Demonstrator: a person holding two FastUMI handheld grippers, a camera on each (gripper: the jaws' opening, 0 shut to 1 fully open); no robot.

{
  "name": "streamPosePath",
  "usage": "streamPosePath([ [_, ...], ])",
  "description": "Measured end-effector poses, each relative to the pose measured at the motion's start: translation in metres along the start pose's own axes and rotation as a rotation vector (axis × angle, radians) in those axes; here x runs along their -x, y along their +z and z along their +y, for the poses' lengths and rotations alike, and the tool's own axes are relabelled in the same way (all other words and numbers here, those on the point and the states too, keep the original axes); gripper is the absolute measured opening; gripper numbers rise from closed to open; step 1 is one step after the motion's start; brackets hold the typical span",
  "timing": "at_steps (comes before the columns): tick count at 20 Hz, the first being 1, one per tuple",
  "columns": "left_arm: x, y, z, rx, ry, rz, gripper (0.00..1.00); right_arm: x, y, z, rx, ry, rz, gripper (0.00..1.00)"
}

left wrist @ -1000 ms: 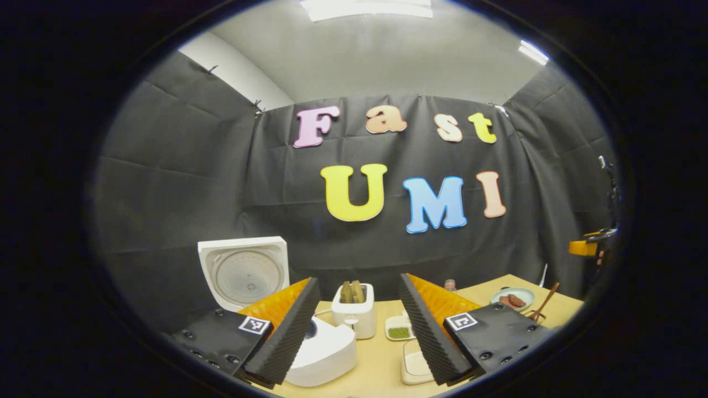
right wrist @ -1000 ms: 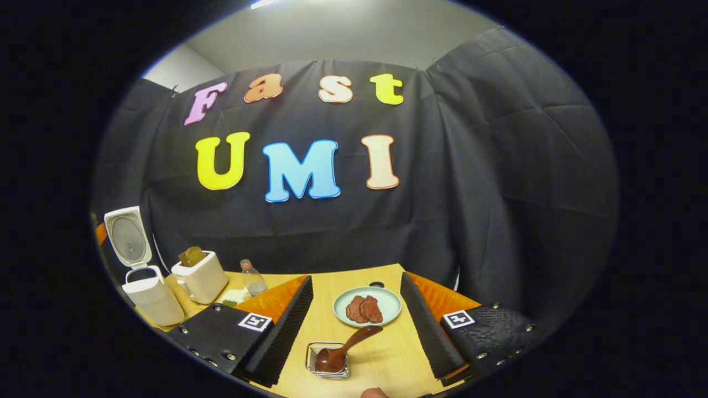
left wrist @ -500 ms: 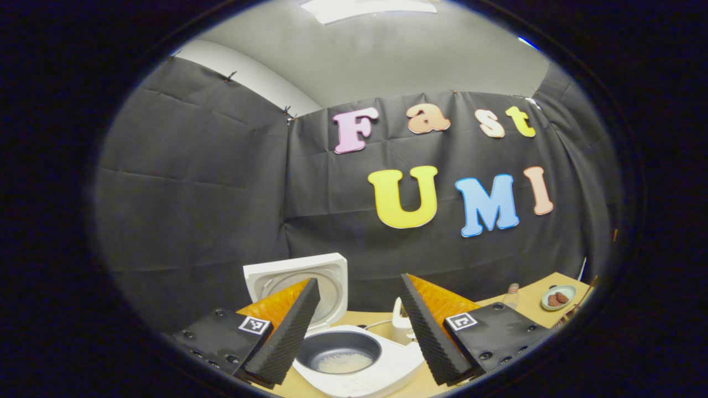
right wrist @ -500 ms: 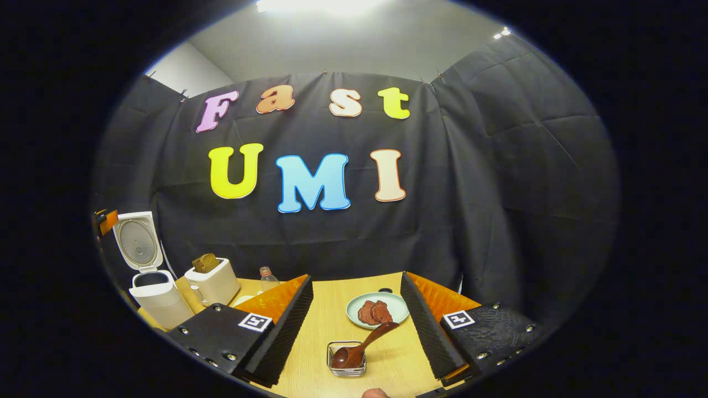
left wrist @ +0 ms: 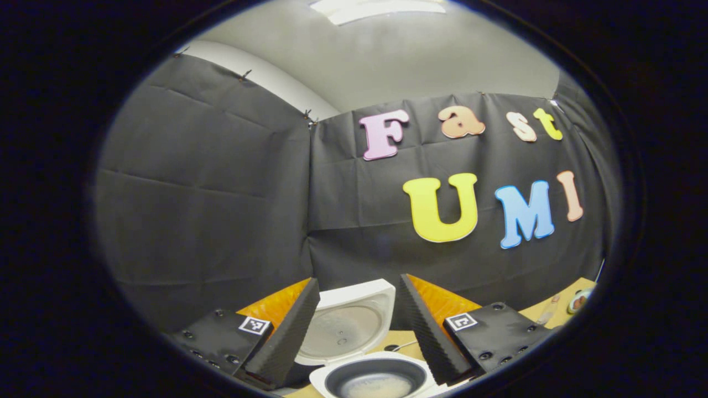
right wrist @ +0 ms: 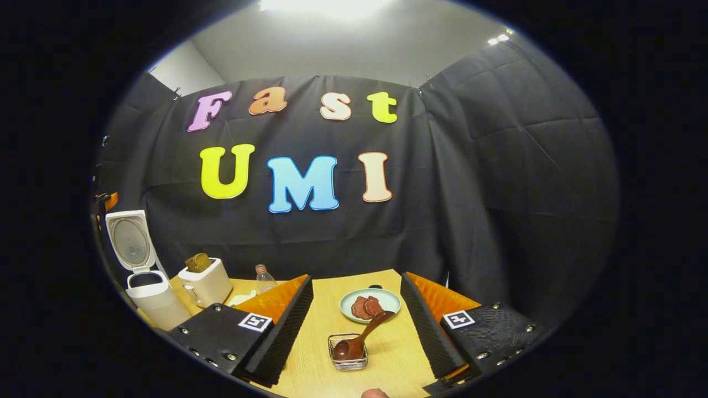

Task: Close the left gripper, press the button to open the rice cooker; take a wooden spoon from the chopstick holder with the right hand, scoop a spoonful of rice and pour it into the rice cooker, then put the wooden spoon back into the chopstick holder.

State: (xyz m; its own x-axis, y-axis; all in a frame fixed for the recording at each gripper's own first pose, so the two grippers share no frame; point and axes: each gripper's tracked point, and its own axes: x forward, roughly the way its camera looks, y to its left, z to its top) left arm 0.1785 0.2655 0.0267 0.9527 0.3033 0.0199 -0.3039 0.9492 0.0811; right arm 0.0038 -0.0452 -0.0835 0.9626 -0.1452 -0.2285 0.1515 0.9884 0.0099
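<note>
The rice cooker (left wrist: pixel 368 365) stands with its lid (left wrist: pixel 345 326) tipped back upright, so the button step looks done. Its dark inner pot (left wrist: pixel 376 381) is exposed, with what seems to be a pale layer of rice at the bottom, though that low edge of the left gripper view is too dim to be sure. The left gripper (left wrist: pixel 358 326) hovers just over the pot with its fingers spread wide apart and nothing between them; the lid shows through the gap.

In the right gripper view, the wooden spoon (right wrist: pixel 360 338) sits bowl-down in the small wire chopstick holder (right wrist: pixel 348 352) on the counter (right wrist: pixel 326 293), its handle leaning up and away to the right. That slant leaves the handle free above the holder's rim, which is likely why it is stored this way: easy to pinch from above. The right gripper (right wrist: pixel 357 323) is lined up facing it, fingers released and holding nothing, the spoon framed between them but apart from both.

Just behind the holder is a plate (right wrist: pixel 370 303) with reddish slices. Far left stand a toaster (right wrist: pixel 204 282) and a small bottle (right wrist: pixel 264 278).
</note>
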Motion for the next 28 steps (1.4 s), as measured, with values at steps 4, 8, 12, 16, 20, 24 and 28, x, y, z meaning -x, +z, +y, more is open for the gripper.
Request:
streamPosePath([
  [4,-0.048,-0.01,0.017,-0.01,0.033,0.016,0.99,0.007,-0.002,-0.002,0.014,-0.037,-0.001,0.96],
  [8,-0.098,-0.03,0.035,0.036,0.068,0.081,0.94,0.012,-0.006,-0.002,0.006,-0.056,0.015,0.96],
  [12,-0.136,-0.049,0.057,0.057,0.12,0.142,0.99,0.016,-0.006,-0.003,0.003,-0.069,0.024,0.96],
  [16,-0.151,-0.082,0.066,0.054,0.155,0.228,0.99,0.025,0.002,-0.004,0.009,-0.076,0.003,0.96],
  [20,-0.148,-0.088,0.069,0.076,0.172,0.252,0.97,0.027,0.005,-0.001,0.02,-0.066,0.005,0.96],
  [24,-0.137,-0.088,0.062,0.089,0.171,0.267,0.97,0.025,0.009,0.005,0.048,-0.018,-0.016,0.96],
  [28,-0.11,-0.087,0.046,0.087,0.166,0.277,0.97,0.024,0.012,0.008,0.055,0.037,-0.027,0.93],
])
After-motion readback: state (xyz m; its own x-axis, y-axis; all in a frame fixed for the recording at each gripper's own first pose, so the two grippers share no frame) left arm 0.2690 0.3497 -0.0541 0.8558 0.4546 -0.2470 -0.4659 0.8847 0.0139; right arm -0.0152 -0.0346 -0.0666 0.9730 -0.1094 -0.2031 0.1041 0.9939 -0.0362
